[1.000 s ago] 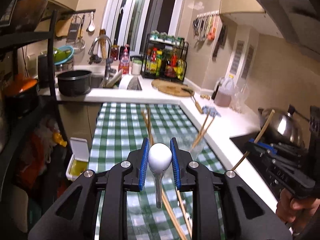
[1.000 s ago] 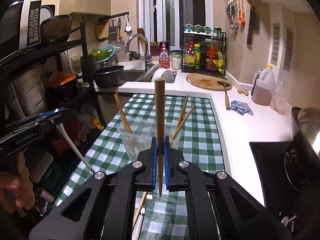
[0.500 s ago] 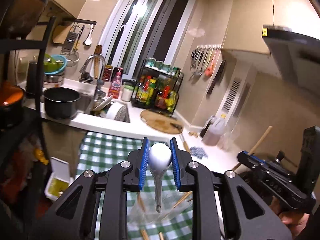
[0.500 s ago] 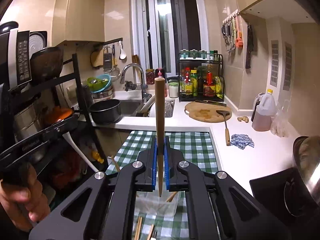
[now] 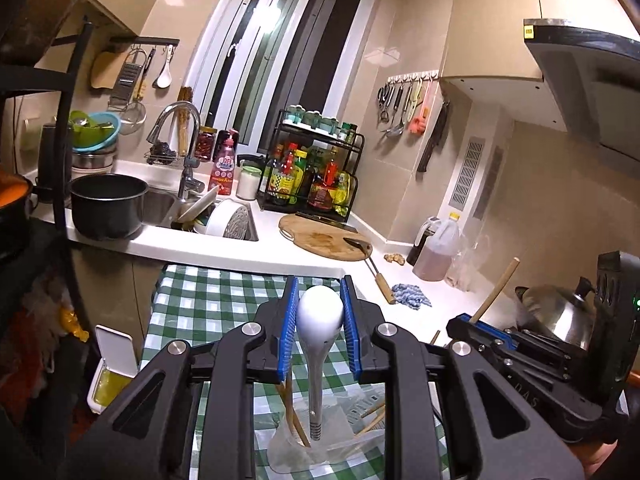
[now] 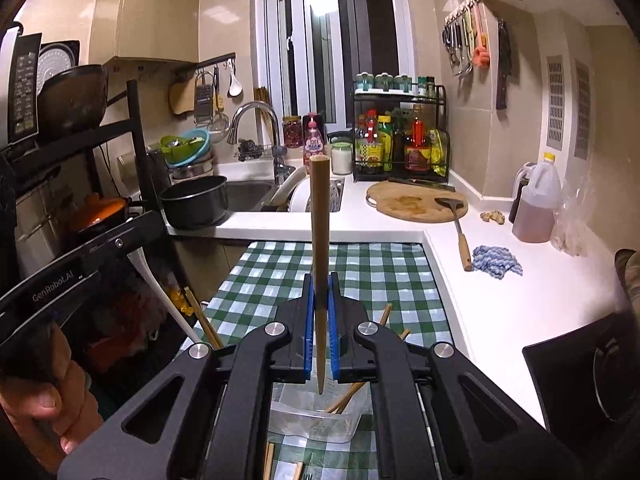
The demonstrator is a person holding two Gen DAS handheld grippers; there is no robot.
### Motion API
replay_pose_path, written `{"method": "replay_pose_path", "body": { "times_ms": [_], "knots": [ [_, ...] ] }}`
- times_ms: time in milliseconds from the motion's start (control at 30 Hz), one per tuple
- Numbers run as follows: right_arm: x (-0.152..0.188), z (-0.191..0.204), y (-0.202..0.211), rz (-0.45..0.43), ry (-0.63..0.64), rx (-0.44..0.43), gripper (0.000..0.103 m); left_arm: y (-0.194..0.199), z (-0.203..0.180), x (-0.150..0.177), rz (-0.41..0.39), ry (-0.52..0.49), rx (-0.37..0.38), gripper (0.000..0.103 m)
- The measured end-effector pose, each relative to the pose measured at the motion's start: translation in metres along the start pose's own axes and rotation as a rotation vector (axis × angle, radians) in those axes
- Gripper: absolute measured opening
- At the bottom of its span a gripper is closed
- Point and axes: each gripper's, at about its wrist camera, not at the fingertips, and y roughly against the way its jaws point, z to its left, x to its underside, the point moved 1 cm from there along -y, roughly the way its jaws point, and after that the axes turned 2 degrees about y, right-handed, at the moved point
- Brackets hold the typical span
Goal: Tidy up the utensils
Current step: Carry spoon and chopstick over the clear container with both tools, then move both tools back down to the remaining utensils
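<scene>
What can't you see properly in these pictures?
- Left wrist view: the clear cup's base, hidden by the left gripper holding the spoon.
- Right wrist view: the clear cup's sides, hidden by the right gripper holding the chopstick.
- Right wrist view: utensils lying on the checked cloth, cut off by the bottom edge.

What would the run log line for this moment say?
left tongs: shut on spoon, handle down over cup | right tongs: shut on chopstick, tip over cup | cup: holds chopsticks | step: inserting, not released
</scene>
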Motion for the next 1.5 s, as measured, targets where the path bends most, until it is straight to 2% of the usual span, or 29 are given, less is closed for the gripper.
{"method": "replay_pose_path", "body": {
  "times_ms": [133,333,500,700,733,900,1033,1233,1500],
  "knots": [
    [0.011,0.001,-0.011,0.034,0.015,-0.001,0.007,-0.009,0.003,0.006,0.038,-0.007,-0.012,0.021],
    [0.029,0.003,-0.028,0.103,0.037,-0.006,0.007,-0.029,0.002,0.024,0.146,-0.05,-0.045,0.021],
    [0.04,0.007,-0.036,0.142,0.051,-0.002,0.007,-0.028,-0.005,0.029,0.149,-0.112,-0.077,0.022],
    [0.048,0.005,-0.042,0.171,0.044,0.005,0.007,-0.026,0.0,0.028,0.15,-0.093,-0.071,0.022],
    [0.048,0.005,-0.042,0.173,0.043,0.007,0.008,-0.025,0.001,0.028,0.15,-0.091,-0.071,0.022],
    [0.05,0.002,-0.042,0.184,0.046,0.015,0.026,-0.022,0.003,0.024,0.132,-0.084,-0.066,0.024],
    [0.048,-0.001,-0.039,0.181,0.042,0.036,0.03,-0.014,0.004,0.019,0.104,-0.074,-0.064,0.029],
    [0.035,-0.006,-0.018,0.136,0.054,0.083,0.03,0.002,0.001,0.013,0.074,-0.082,-0.067,0.029],
    [0.017,-0.01,0.035,0.037,0.07,0.11,0.031,0.034,-0.008,0.012,0.04,-0.1,-0.075,0.031]
  ]
}}
